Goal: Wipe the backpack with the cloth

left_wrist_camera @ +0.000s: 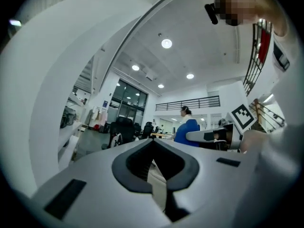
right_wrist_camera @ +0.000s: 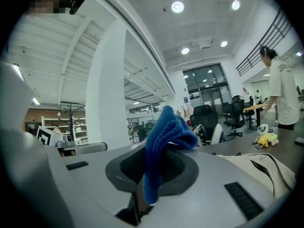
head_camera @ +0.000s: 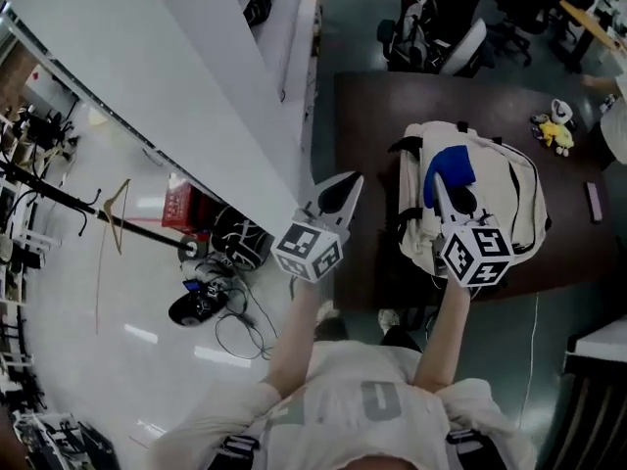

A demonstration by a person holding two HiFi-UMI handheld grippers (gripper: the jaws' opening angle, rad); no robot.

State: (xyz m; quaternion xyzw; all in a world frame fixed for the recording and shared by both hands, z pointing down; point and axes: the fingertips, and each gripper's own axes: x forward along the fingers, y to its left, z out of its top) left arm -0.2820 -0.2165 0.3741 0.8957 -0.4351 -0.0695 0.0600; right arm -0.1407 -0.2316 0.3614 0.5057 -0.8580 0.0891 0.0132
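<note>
Pale tee and a grey two-gripper rig

Short-sleeved off-white T-shirt (head_camera: 358,409) with black shoulder straps (head_camera: 235,450). The left gripper (head_camera: 345,190) and right gripper (head_camera: 438,190) have light grey shells and black-lined jaws, and each carries a black-and-white marker cube (head_camera: 309,251).

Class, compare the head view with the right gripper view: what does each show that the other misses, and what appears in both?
Only the head view shows the person's arms, the cables on the floor and the backpack whole, from above. Only the right gripper view shows the ceiling lights, the railing and, close up, the right gripper shut on the cloth. Both show the blue cloth, the backpack, the yellow toy and the dark table.
</note>
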